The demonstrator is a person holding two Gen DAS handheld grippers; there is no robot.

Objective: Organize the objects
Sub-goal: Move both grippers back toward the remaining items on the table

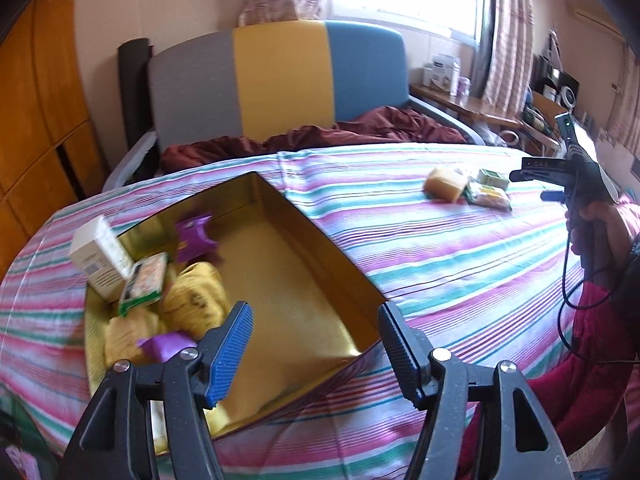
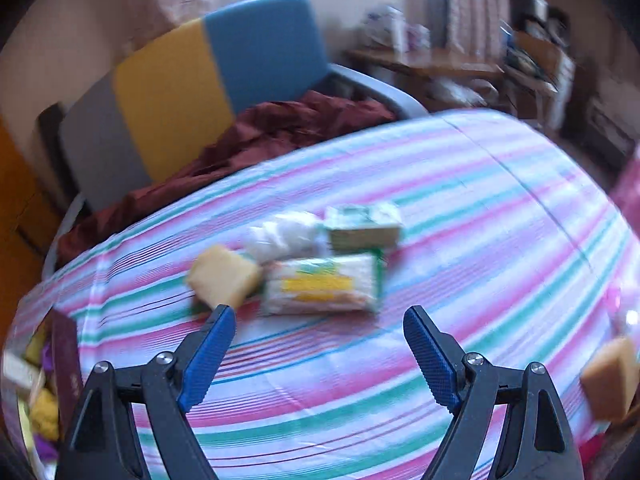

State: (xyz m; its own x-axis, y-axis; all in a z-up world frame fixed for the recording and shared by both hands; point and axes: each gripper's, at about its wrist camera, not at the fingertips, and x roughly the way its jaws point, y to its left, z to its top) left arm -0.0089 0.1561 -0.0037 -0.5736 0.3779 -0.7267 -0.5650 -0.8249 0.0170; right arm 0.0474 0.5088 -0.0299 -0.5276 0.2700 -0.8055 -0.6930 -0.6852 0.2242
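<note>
Nearest the lens, the left gripper [image 1: 314, 350] hangs over the gold tin [image 1: 304, 280] with its jaws spread wide and nothing between them, and the tin is already half stocked: a white carton [image 1: 100, 260], a green-edged packet [image 1: 146, 282], yellow pouches [image 1: 192, 296] and purple wrappers [image 1: 196, 236] crowd its left end while the right half shows bare gold floor. Over on the other side the right gripper [image 2: 320, 354] is just as empty, fingers released and splayed, aimed at the cluster lying out on the striped bedspread [image 2: 480, 208]. So I'd call this the fetch stage, mid-task, several things packed and a handful to go. The next move looks like a drop onto the closest piece, either the yellow sponge [image 2: 224, 278] by the left fingertip or the yellow-labelled pack [image 2: 324, 286] dead ahead, closing squarely since these are soft and will squash. Behind them sit a clear crinkly bag [image 2: 286, 236] and a green box [image 2: 364, 226], all touching or nearly so. The right view alone shows another sponge [image 2: 612, 376] at its far right edge; the left view alone shows inside the tin, and the person's hand [image 1: 600, 228] on the right tool. Farthest back, a grey, yellow and blue headboard [image 1: 280, 76] and a maroon blanket [image 1: 320, 136]
</note>
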